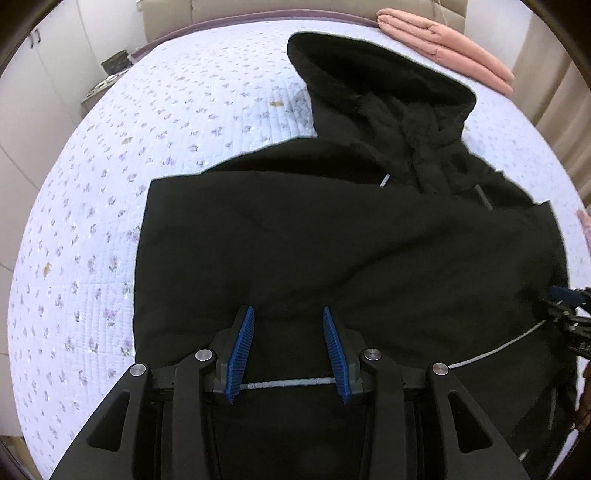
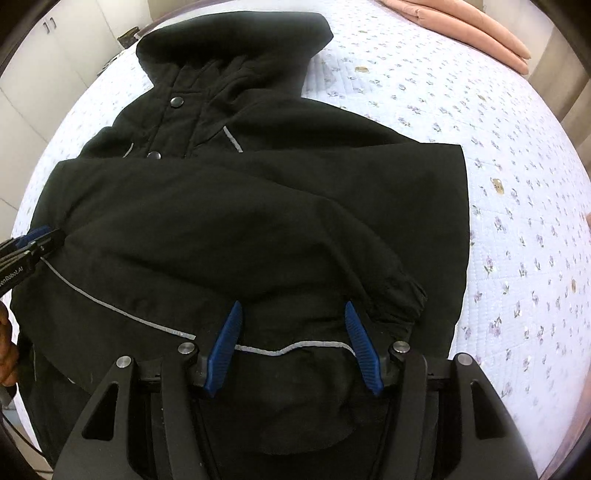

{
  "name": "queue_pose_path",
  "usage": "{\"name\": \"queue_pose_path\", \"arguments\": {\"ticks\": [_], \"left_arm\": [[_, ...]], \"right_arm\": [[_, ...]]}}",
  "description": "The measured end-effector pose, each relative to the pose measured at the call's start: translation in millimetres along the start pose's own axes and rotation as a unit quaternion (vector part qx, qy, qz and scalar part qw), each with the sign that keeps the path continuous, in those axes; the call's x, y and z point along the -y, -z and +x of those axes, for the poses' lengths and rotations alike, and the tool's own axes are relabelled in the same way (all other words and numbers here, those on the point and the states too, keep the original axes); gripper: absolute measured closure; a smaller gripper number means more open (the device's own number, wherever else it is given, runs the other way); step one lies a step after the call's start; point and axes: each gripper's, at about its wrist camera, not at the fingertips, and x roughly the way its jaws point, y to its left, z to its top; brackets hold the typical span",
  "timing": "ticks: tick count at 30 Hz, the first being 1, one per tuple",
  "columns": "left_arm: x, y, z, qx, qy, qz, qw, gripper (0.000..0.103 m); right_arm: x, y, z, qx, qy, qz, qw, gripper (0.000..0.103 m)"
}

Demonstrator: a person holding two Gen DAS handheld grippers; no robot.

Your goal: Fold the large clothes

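A large black hooded jacket (image 1: 332, 240) with thin grey piping lies on the bed, hood pointing away, both sleeves folded across the body. It also shows in the right wrist view (image 2: 240, 221). My left gripper (image 1: 289, 314) is open, its blue pads just above the jacket's near hem. My right gripper (image 2: 293, 308) is open over the hem, beside the cuff (image 2: 402, 291) of the folded sleeve. The right gripper shows at the right edge of the left wrist view (image 1: 569, 314). The left gripper shows at the left edge of the right wrist view (image 2: 26, 247).
The bed has a white quilted cover with small purple flowers (image 1: 147, 147). A folded pink blanket (image 1: 447, 44) lies at the far right corner, also in the right wrist view (image 2: 472, 26). White cabinets (image 1: 48, 74) stand to the left beyond the bed.
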Motion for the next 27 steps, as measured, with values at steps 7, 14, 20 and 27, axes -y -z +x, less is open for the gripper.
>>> {"name": "queue_pose_path", "arguments": {"ticks": [7,14,20,27], "left_arm": [[-12,-80,-49,0.081,0.041,0.003,0.9959,0.063],[-10,-183,-25,0.101,0.048,-0.003,0.9937,0.062],[2,-232,35,0.065,0.045,0.003,0.9969,0.058],[0,-260,101,0.025,-0.013,-0.009,0.9996,0.058]], "right_arm": [[9,-50,-58,0.073,-0.053,0.010,0.996,0.042],[27,-155,-55,0.144,-0.052,0.040,0.987,0.042],[43,-210,-22,0.143,-0.076,0.088,0.983,0.042],[36,-263,46,0.092,-0.033,0.087,0.991,0.044]]}}
